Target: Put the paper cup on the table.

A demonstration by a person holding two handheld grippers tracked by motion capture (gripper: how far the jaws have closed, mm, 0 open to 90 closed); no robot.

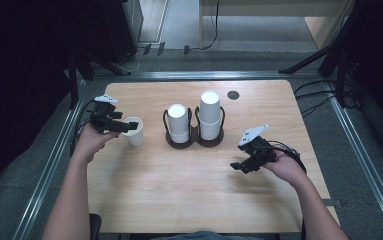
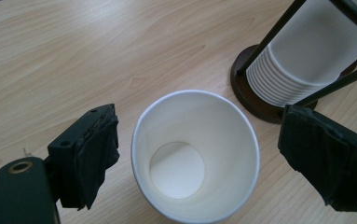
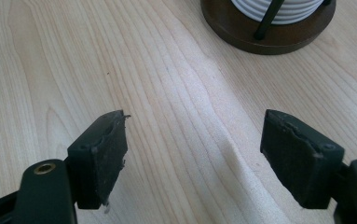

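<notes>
— Start with what's nearest you. What are your two tools doing?

— My right gripper sits toward the worktop's right edge, nearer the front than the cups. Its jaws are spread wide with nothing between them, just bare wood grain in the right gripper view. My left gripper is near the left edge, a little farther back. Its jaws are also wide apart, one on each side of a single paper cup, and in the left gripper view I see a gap between each pad and the cup wall, so I have no hold on it.

— And that cup?

— Upright, mouth up, empty, white inside and out. It stands on the worktop left of centre.

— Any printing or a brand on it?

— None that I can read; the cups I see are plain white.

— What's beyond?

— A dark double cup holder at the middle of the worktop, just right of the single cup. Each round base carries a stack of upside-down white cups inside thin black uprights; the right stack is taller. Behind it, near the back edge, is a small dark round hole
</notes>
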